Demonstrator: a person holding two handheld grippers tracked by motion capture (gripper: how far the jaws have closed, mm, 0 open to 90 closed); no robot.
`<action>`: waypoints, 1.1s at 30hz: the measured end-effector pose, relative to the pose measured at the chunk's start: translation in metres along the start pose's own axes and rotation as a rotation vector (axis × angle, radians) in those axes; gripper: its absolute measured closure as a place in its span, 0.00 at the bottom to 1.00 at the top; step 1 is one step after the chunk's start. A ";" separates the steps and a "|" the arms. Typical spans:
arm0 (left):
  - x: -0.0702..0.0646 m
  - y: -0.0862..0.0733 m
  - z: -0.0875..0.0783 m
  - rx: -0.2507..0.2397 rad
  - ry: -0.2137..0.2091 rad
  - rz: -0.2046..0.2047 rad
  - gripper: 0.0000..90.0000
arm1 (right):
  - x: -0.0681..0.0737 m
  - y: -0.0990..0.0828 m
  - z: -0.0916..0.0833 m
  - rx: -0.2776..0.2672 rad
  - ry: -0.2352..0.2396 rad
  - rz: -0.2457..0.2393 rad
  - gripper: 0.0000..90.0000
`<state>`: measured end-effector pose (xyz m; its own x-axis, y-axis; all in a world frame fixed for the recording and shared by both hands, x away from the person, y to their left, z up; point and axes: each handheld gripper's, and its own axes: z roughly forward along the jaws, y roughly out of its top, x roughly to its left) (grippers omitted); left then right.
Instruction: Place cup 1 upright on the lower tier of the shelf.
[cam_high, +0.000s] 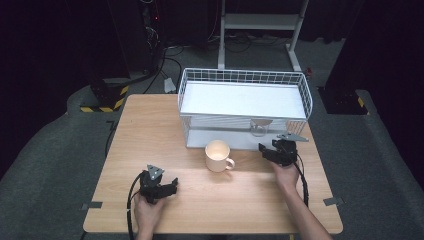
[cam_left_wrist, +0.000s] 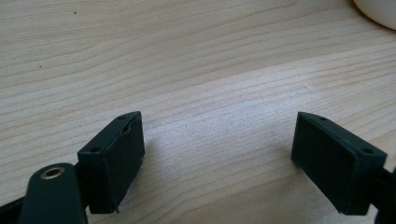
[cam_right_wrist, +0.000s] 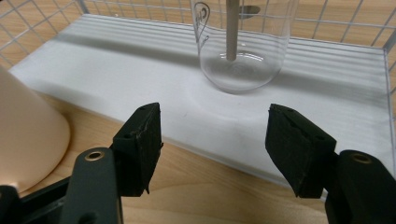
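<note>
A cream mug (cam_high: 218, 156) stands upright on the wooden table (cam_high: 150, 135), its handle turned right; its side shows in the right gripper view (cam_right_wrist: 28, 135) and its edge in the left gripper view (cam_left_wrist: 378, 9). A clear glass (cam_high: 258, 128) sits on the lower shelf of a white wire rack (cam_high: 245, 75), seen close in the right gripper view (cam_right_wrist: 243, 51) with a pale rod in line with it. My right gripper (cam_high: 262, 150) (cam_right_wrist: 215, 135) is open just in front of that shelf, nothing between its jaws. My left gripper (cam_high: 174, 186) (cam_left_wrist: 217, 140) rests open over bare wood.
The rack has two white shelves (cam_right_wrist: 116, 60) and wire walls, and takes up the far middle of the table. Black cables trail from both grippers toward the front edge. A white frame (cam_high: 260, 22) and floor cables lie beyond the table.
</note>
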<state>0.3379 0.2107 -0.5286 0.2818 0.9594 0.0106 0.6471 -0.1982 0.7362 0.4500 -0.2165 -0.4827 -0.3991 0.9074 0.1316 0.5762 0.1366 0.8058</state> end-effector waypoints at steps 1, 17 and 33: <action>0.000 0.000 0.000 0.000 0.000 0.000 0.20 | 0.000 0.000 -0.001 0.001 0.003 -0.003 0.40; 0.000 0.000 0.000 0.000 -0.001 0.000 0.20 | 0.004 -0.017 -0.022 -0.015 -0.001 0.003 0.40; 0.000 0.000 0.000 0.000 -0.001 0.000 0.20 | 0.002 -0.035 -0.047 -0.022 -0.013 -0.013 0.40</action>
<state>0.3379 0.2108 -0.5286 0.2827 0.9592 0.0100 0.6469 -0.1983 0.7363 0.3953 -0.2377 -0.4838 -0.3970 0.9107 0.1140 0.5555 0.1396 0.8197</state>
